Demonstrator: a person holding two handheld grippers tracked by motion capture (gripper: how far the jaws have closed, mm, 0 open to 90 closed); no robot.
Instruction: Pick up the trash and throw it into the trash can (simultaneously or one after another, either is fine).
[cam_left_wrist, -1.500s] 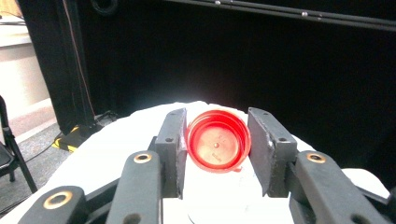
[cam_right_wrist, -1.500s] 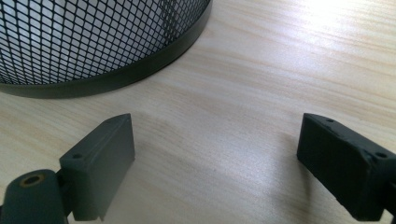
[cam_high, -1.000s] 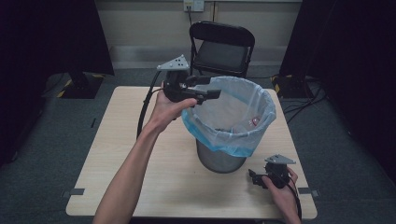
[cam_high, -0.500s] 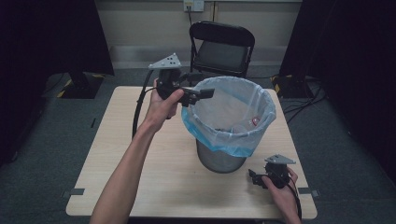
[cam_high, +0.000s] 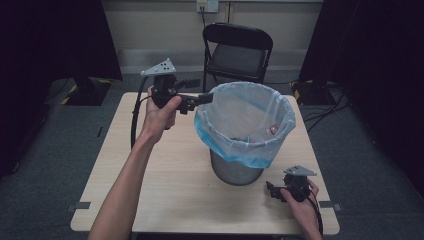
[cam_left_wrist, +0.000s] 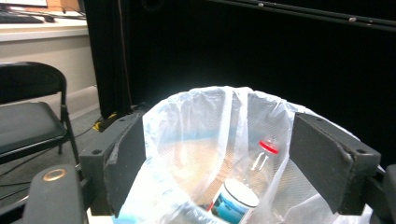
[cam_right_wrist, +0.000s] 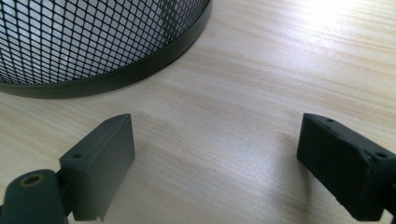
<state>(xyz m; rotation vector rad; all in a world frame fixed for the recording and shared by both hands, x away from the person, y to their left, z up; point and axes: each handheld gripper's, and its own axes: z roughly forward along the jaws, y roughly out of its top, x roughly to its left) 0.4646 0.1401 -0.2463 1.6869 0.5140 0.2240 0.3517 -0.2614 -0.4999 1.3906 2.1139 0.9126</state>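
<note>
Setting: we see a person at a wooden table (cam_high: 165, 185), one gripper in each hand, a mesh bin (cam_high: 235, 170) standing between them.
Bag: a pale blue liner bag (cam_high: 245, 120) sits inside the bin, its edge folded over the rim.
Contents: a clear bottle with a red cap (cam_left_wrist: 261, 161) lies in the bag.
Left gripper (cam_high: 202, 97): raised just beside the far left rim; its jaws have just been opening and stand wide, the liner edge between them but unpinched.
Right gripper (cam_high: 272, 190): resting low on the table near the bin's base, jaws wide, empty.
Progress: we judge the lining nearly done; only small tidying of the rim may remain.
</note>
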